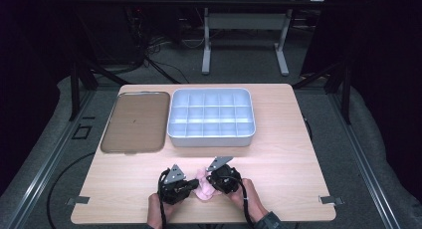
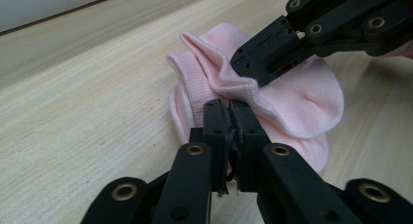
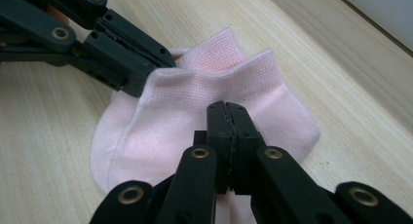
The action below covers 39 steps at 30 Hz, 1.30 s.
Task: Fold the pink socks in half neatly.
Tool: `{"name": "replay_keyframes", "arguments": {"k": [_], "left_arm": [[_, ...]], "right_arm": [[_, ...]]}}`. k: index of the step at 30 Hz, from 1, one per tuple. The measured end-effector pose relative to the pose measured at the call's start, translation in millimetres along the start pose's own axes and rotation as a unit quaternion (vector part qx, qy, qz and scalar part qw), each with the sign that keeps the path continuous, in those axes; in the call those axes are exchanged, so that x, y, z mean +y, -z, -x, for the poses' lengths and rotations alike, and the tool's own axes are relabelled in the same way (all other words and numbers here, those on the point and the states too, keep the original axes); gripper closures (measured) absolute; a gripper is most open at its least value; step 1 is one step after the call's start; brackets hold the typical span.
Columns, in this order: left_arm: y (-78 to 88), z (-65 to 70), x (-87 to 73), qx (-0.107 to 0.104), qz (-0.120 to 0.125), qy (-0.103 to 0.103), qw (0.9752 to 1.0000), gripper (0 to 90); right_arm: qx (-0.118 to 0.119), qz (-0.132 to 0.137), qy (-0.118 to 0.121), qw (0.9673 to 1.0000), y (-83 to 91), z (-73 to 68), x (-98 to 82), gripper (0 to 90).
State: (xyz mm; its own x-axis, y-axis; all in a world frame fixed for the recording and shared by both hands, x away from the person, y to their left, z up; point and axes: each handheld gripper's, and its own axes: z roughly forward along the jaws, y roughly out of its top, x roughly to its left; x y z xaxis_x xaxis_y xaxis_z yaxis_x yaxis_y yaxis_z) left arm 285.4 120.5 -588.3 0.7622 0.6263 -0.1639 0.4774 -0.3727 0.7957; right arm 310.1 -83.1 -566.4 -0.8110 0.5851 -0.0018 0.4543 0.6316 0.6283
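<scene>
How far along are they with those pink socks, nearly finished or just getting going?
Early, it seems. Done so far: both grippers are clamped on the pink socks, the left gripper and the right gripper each pinching a cuff edge. In hand: handling the fabric on the table. Left: the divided bin has no sock in it, and its lid lies beside it.

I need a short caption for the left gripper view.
Both hand-held grippers, left and right, pinch a pink sock on the wooden table.
</scene>
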Motion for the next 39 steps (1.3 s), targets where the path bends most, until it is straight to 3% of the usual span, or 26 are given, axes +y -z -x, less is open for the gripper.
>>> {"name": "replay_keyframes", "arguments": {"k": [4, 11, 12, 14, 16, 21, 23, 26, 28, 33, 39], "left_arm": [[8.7, -5.2, -0.2, -0.006, 0.016, 0.029, 0.9994, 80.5], [11.5, -5.2, -3.1, 0.003, -0.003, 0.039, 0.9992, 83.2], [10.2, -5.2, -3.2, 0.005, -0.007, 0.038, 0.9992, 84.3], [9.1, -6.2, -3.7, 0.004, -0.007, 0.040, 0.9991, 86.1], [8.7, -7.2, -4.3, 0.002, -0.006, 0.045, 0.9990, 86.9], [7.4, -6.6, -5.1, 0.006, -0.002, 0.042, 0.9991, 88.2], [7.4, -7.0, -5.4, 0.006, -0.002, 0.041, 0.9991, 88.3], [7.1, -7.4, -5.5, 0.006, -0.001, 0.042, 0.9991, 88.4], [7.0, -7.3, -5.5, 0.006, -0.001, 0.042, 0.9991, 88.5], [6.8, -7.2, -5.7, 0.006, 0.000, 0.045, 0.9990, 88.5], [6.7, -8.2, -5.8, 0.002, 0.000, 0.048, 0.9988, 88.5]], "right_arm": [[0.004, 0.002, -0.009, 1.0000, 0.3, 1.6, -0.8, 90.0], [0.006, 0.006, -0.012, 0.9999, 0.6, 1.9, -2.1, 89.8], [0.007, 0.003, -0.014, 0.9999, 1.2, 1.9, -1.5, 87.2], [0.018, 0.003, -0.015, 0.9997, 3.8, 3.8, -0.1, 68.7], [0.040, 0.019, -0.031, 0.9985, 7.8, 7.7, 1.2, 65.5], [0.033, 0.014, -0.020, 0.9991, 6.4, 9.1, 11.4, 59.7], [0.041, -0.002, -0.011, 0.9991, -0.8, 9.5, 13.5, 61.3], [0.042, -0.005, -0.013, 0.9990, -6.8, 7.3, 11.6, 79.4], [0.027, -0.009, -0.005, 0.9996, -6.8, 6.3, 11.2, 84.5], [0.015, -0.003, -0.002, 0.9999, -5.3, 2.8, 11.3, 87.5], [0.033, 0.027, -0.012, 0.9990, 10.4, 1.6, 14.5, 87.6]]}}
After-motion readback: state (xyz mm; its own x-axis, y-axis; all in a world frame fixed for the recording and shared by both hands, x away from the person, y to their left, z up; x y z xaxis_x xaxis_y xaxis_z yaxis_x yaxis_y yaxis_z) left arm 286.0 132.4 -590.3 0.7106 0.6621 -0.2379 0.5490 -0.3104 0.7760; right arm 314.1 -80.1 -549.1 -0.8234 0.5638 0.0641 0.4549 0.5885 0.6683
